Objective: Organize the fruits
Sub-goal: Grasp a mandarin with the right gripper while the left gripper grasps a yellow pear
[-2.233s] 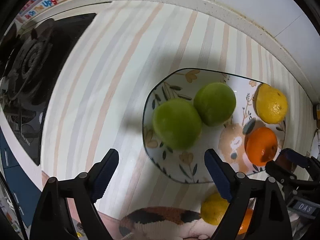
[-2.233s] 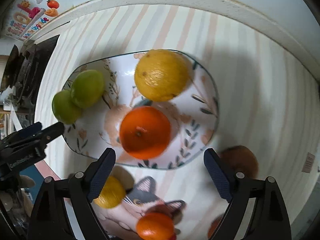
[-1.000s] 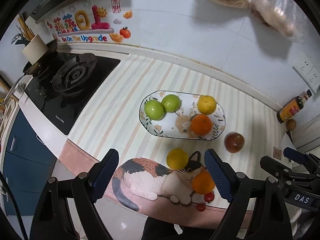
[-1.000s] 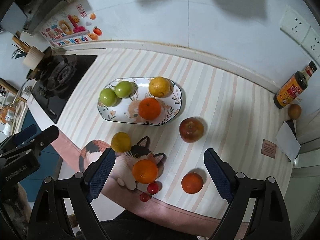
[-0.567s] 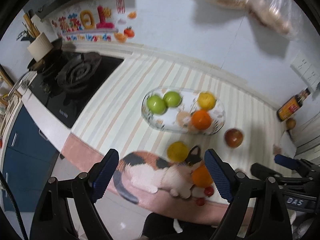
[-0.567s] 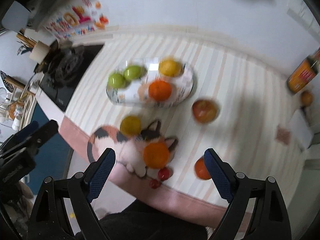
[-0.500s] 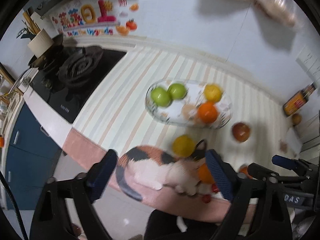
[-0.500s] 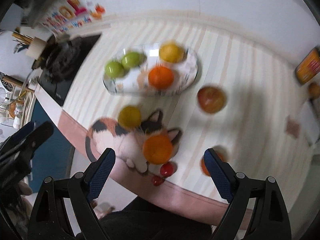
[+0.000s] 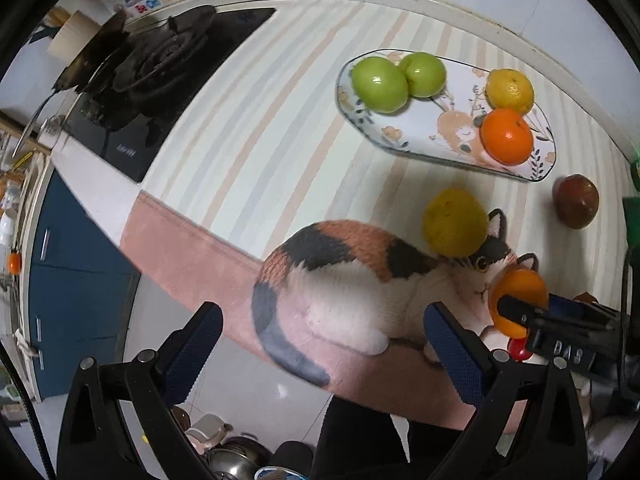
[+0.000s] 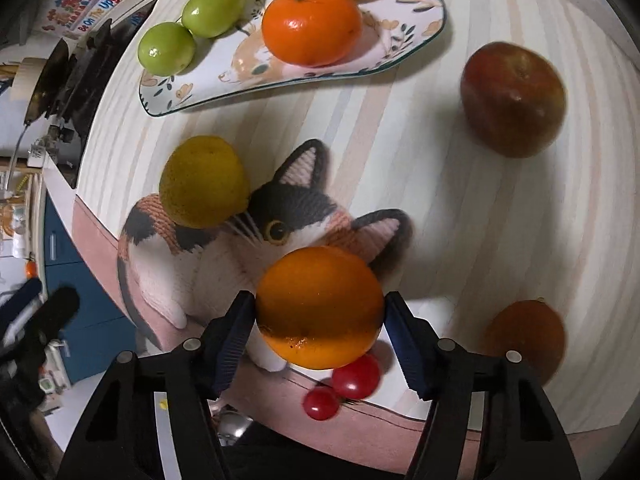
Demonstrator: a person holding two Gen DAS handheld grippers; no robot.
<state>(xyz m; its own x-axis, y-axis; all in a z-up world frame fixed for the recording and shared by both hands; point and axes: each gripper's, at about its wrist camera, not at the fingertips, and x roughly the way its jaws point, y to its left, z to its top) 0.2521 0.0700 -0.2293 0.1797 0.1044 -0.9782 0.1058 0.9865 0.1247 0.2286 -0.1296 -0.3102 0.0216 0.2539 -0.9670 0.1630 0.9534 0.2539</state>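
Right wrist view is showing our right gripper (image 10: 320, 320) closing around the orange (image 10: 320, 306) that is sitting on the cat mat (image 10: 224, 264); the pads are flanking it on both sides and appear to be just reaching the peel, so we are not yet counting it as gripped. Our left gripper (image 9: 320, 344) is hanging fully spread and empty over the mat's front edge.

We are judging several risks. The pads are meeting the orange near its widest line, and a round, smooth fruit could be squirting forward if the close is landing off-centre. Two cherry tomatoes (image 10: 344, 388) are lying just beside and partly under the orange, near the counter edge; a nudge could be sending them rolling off. The lemon (image 10: 204, 180) is resting close by on the mat and could be getting bumped. The plate (image 10: 416, 20) is already carrying four fruits, with free space looking tight between its orange and the green fruits (image 10: 192, 26), so a careless drop could be knocking one out.
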